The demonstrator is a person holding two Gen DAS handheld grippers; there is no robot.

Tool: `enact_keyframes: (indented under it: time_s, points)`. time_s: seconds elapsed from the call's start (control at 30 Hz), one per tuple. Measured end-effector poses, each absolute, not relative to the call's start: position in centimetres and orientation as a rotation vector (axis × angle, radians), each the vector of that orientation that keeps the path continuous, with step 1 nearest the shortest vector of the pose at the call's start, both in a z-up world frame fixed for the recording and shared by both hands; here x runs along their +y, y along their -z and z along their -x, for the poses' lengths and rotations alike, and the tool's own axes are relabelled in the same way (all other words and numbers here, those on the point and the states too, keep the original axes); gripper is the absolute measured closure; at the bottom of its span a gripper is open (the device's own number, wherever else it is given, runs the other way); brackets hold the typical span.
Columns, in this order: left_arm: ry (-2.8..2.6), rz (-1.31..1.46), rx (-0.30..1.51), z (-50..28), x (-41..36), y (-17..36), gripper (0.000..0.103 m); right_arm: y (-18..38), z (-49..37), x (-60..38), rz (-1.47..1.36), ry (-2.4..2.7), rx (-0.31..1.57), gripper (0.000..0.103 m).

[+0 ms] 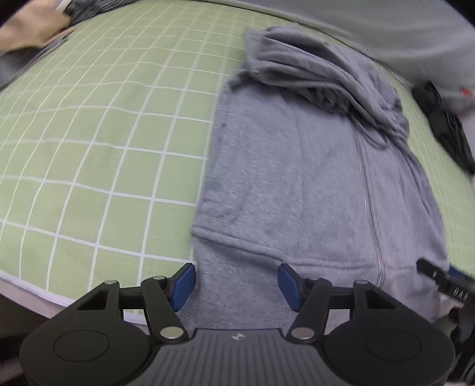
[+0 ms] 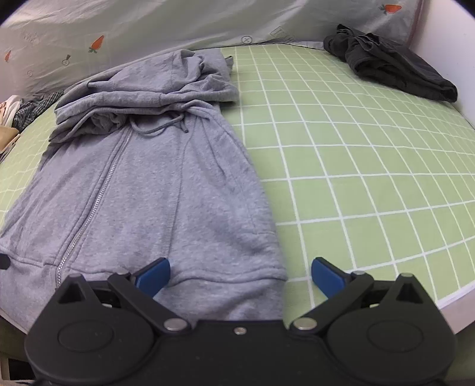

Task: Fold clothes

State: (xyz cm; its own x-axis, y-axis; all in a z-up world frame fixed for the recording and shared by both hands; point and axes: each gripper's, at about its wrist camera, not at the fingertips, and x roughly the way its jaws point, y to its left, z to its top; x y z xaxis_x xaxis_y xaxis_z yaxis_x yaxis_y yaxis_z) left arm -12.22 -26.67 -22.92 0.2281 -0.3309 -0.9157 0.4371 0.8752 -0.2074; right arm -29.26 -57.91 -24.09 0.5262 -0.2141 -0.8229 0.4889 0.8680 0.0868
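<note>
grey zip hoodie point(image 2: 154, 184) lies flat, front up, on the green grid sheet point(image 2: 356, 166) of the bed, zip closed along its length, hood and sleeves bunched in a heap at the far end. hem band is at the near edge of the bed, close under both tools.

left gripper point(image 1: 237, 286): blue pads spread apart, nothing between them; it hovers over the hem near the hoodie's left side edge. cannot tell whether the pads touch the cloth.
right gripper point(image 2: 240, 277): pads also wide apart, empty, straddling the hem's right corner, one pad over grey cloth and the other over bare sheet.

judgement: step in hand looks like the approach to the hem, before a grasp. sleeves appear already gathered over the chest, so the side folds seem done or partly done. left view is motion-blurred, so detail there is poor.

next move likely calls for: both tools lowering onto the hem corners, closing on the full band thickness, then lifting evenly and carrying the bottom toward the hood. uneven lift would skew the fold; the bunched hood may need flattening.

containers: none visible. a dark garment point(image 2: 392, 71) sits loose at the far right corner, well apart from the hoodie; a checked cloth pile point(image 2: 32, 110) lies at the far left edge. a carrot-print cover point(image 2: 148, 26) backs the bed.
</note>
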Motion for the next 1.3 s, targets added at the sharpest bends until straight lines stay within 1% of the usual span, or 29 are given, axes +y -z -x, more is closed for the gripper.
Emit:
enact_keyframes:
  time_s: [0.03, 0.07, 0.1, 0.17, 0.2, 0.23, 0.27, 0.33, 0.43, 0.5, 0.7, 0.83, 1.03, 1.2, 1.3]
  points:
    - [0.53, -0.109, 1.222, 12.4, -26.7, 22.9, 0.082, 24.0, 29.1, -57.8, -0.324, 0.411, 0.928, 0.001]
    - [0.522, -0.11, 1.218, 12.4, -26.6, 23.0, 0.085, 23.9, 28.9, -57.5, -0.31, 0.395, 0.93, 0.005]
    - [0.514, -0.111, 1.214, 12.5, -26.6, 23.0, 0.086, 23.8, 28.7, -57.2, -0.293, 0.379, 0.931, 0.008]
    - [0.505, -0.073, 1.218, 12.4, -26.2, 23.1, 0.09, 23.5, 28.4, -56.6, -0.263, 0.342, 0.929, 0.027]
    - [0.501, -0.057, 1.219, 12.4, -26.1, 23.1, 0.092, 23.3, 28.4, -56.4, -0.258, 0.321, 0.926, 0.031]
    - [0.499, -0.049, 1.218, 12.5, -26.1, 23.1, 0.093, 23.2, 28.3, -56.2, -0.256, 0.3, 0.922, 0.043]
    - [0.498, -0.041, 1.217, 12.5, -26.1, 23.0, 0.093, 23.0, 28.3, -56.2, -0.266, 0.279, 0.92, 0.057]
    - [0.501, -0.036, 1.204, 12.6, -26.3, 22.6, 0.094, 22.8, 28.3, -56.1, -0.29, 0.236, 0.916, 0.072]
    - [0.531, 0.042, 1.161, 12.3, -26.7, 20.9, 0.095, 22.2, 28.1, -56.4, -0.286, 0.234, 0.904, 0.083]
    - [0.562, 0.091, 1.121, 11.8, -27.3, 19.2, 0.095, 21.5, 27.7, -57.0, -0.313, 0.236, 0.878, 0.084]
    - [0.613, 0.109, 0.989, 9.8, -30.4, 14.9, 0.096, 18.9, 25.2, -59.7, -0.422, 0.235, 0.762, 0.085]
    - [0.603, 0.121, 0.942, 7.3, -31.7, 13.6, 0.096, 17.2, 23.6, -61.5, -0.493, 0.234, 0.683, 0.085]
    - [0.563, 0.257, 0.889, 2.6, -31.3, 11.6, 0.096, 14.8, 21.0, -64.4, -0.609, 0.232, 0.564, 0.086]
    - [0.545, 0.319, 0.826, -1.7, -31.8, 9.6, 0.096, 14.2, 18.3, -68.2, -0.772, 0.236, 0.483, 0.086]
    - [0.533, 0.33, 0.819, -4.6, -32.8, 9.6, 0.096, 14.8, 15.7, -70.4, -0.827, 0.246, 0.468, 0.086]
